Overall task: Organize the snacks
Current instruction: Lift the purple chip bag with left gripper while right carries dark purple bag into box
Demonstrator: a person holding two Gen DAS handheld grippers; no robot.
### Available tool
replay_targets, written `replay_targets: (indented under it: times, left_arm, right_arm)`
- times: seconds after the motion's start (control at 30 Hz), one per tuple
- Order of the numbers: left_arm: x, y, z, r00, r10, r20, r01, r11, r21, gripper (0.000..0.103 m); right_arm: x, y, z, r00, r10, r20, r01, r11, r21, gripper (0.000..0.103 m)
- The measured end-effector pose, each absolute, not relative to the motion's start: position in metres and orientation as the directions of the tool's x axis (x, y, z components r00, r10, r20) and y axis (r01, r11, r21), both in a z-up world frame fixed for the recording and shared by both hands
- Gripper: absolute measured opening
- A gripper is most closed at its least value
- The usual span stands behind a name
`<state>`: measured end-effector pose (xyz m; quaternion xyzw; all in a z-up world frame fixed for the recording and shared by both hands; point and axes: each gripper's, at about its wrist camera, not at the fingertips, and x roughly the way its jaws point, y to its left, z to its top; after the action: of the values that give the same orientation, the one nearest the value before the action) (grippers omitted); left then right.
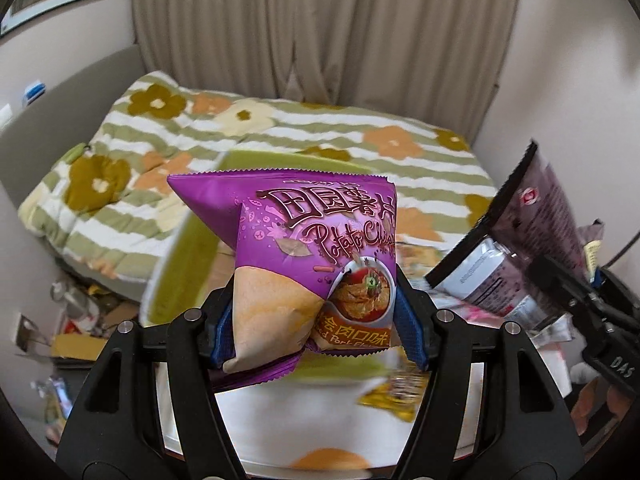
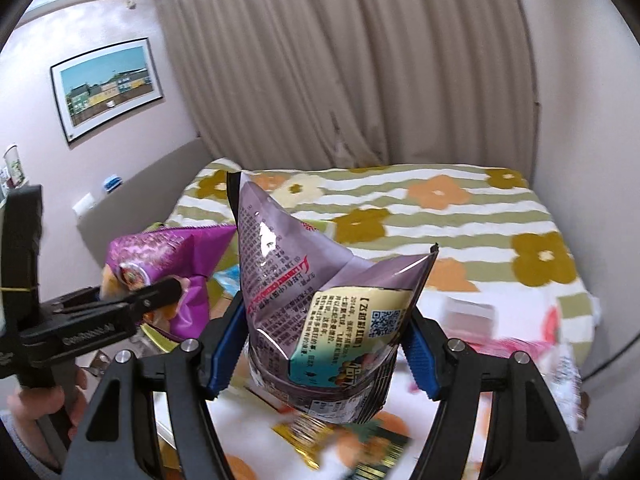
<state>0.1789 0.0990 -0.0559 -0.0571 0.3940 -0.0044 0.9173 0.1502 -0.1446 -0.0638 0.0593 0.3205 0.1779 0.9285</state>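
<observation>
Left wrist view: left gripper, jaws pinching a purple potato chip bag at its lower half, bag held upright. Behind the bag, a green bin, blurred; contents cannot be told. Right of the bag, a dark snack bag in the right gripper. Beyond the bin, the flowered bed reaches the curtain.

Right wrist view: right gripper, jaws pinching the dark snack bag. Left of it, the purple potato chip bag in the left gripper. Below it, a yellow packet, blurred, on the flowered surface.
</observation>
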Motion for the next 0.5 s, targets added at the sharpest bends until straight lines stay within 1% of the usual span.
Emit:
replay_targets:
  times: [0.17, 0.3, 0.37, 0.43, 0.5]
  left_arm:
    - [0.205, 0.138, -0.08, 0.627, -0.049, -0.777, -0.024, 0.996, -0.082, 0.062]
    - [0.223, 0.15, -0.101, 0.578, -0.087, -0.812, 0.03, 0.996, -0.086, 0.062]
    - [0.231, 0.152, -0.108, 0.562, -0.086, -0.823, 0.041, 0.996, -0.076, 0.068]
    - [0.237, 0.153, -0.114, 0.546, -0.097, -0.832, 0.064, 0.995, -0.074, 0.095]
    - [0.236, 0.151, -0.114, 0.554, -0.096, -0.827, 0.084, 0.995, -0.059, 0.101]
  right_arm:
    - [0.179, -0.098, -0.07, 0.712, 0.357, -0.605, -0.291, 0.934, 0.208, 0.066]
    - [0.192, -0.076, -0.078, 0.702, 0.322, -0.635, -0.249, 0.946, 0.205, 0.066]
    - [0.198, -0.067, -0.084, 0.695, 0.298, -0.654, -0.216, 0.955, 0.206, 0.066]
    - [0.2, -0.061, -0.085, 0.693, 0.276, -0.666, -0.19, 0.961, 0.2, 0.066]
    - [0.202, -0.057, -0.087, 0.693, 0.25, -0.676, -0.158, 0.968, 0.196, 0.066]
